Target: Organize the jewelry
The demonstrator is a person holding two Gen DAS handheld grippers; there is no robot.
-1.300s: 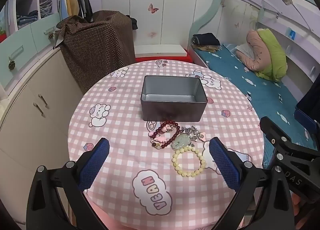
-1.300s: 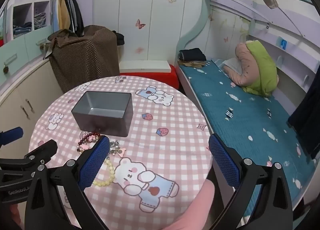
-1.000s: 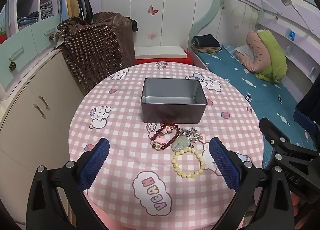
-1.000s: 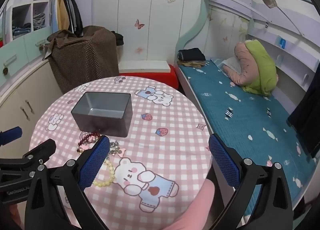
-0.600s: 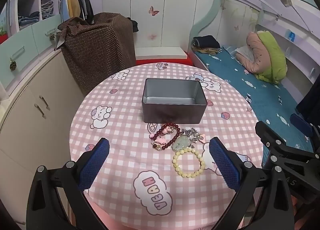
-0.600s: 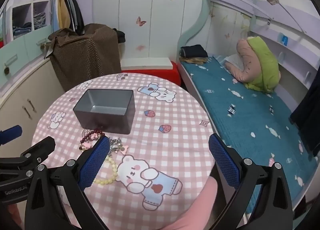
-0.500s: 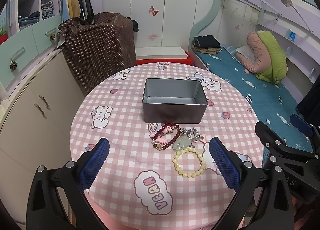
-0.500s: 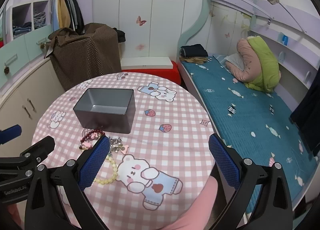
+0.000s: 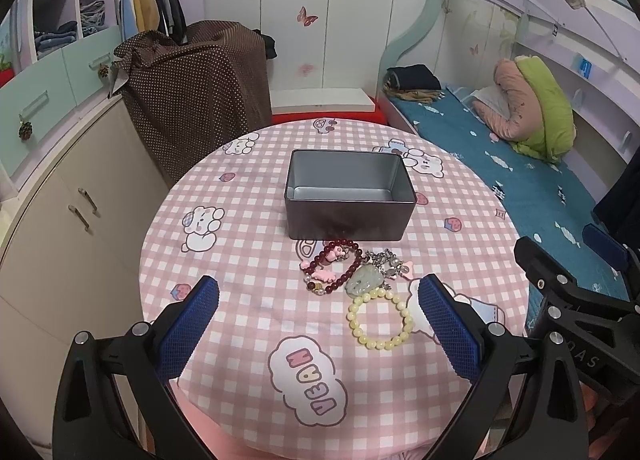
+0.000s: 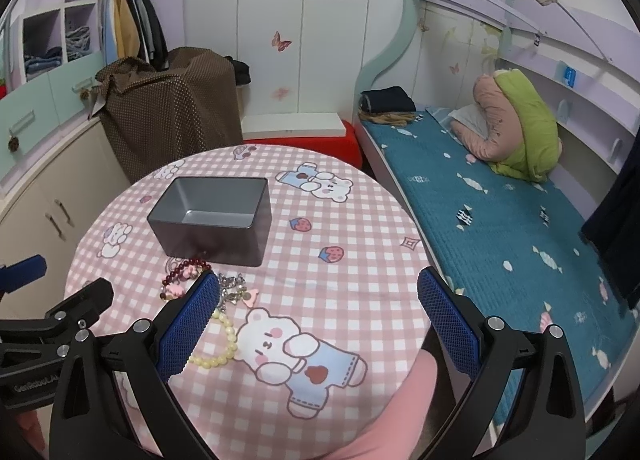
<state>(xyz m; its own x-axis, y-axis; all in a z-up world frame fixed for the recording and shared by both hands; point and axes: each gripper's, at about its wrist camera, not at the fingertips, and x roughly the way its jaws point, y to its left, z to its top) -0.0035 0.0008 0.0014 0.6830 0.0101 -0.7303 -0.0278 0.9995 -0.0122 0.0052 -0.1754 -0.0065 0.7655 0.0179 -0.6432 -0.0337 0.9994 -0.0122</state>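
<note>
- Left gripper (image 9: 318, 300), black frame w/ blue textured pads, hangs above the near edge of the round table w/ pink-and-white checked cartoon cloth (image 9: 224, 260); jaws spread wide, nothing between them.
- Right gripper (image 10: 318, 298), same build, hangs over the table's near-right part; jaws also spread wide, empty. Its left pad covers part of the jewelry in the right wrist view.
- Open rectangular grey metal tin (image 9: 348, 196) sits upright near table centre, far side of the jewelry; inside looks bare, as far as visible.
- Jewelry lies in a loose cluster just near the tin's front wall, on the cloth, outside the tin:
- Dark red bead bracelet w/ pink charms (image 9: 332, 266) at the left of the cluster, closest to the tin.
- Pale green jade-like pendant (image 9: 364, 279) just right of it, touching or overlapping a silver metal chain w/ small charms (image 9: 390, 262); exact tangle can't be told.
- Pale yellow bead bracelet (image 9: 380, 318), a flat open ring, nearest of the pieces, just near the pendant.
- Left view: jewelry sits between the two pads but farther out, no contact.
- Beyond table: brown dotted cloth over a bulky object (image 9: 196, 88) far left, bed w/ teal blanket (image 10: 500, 212) at right.
</note>
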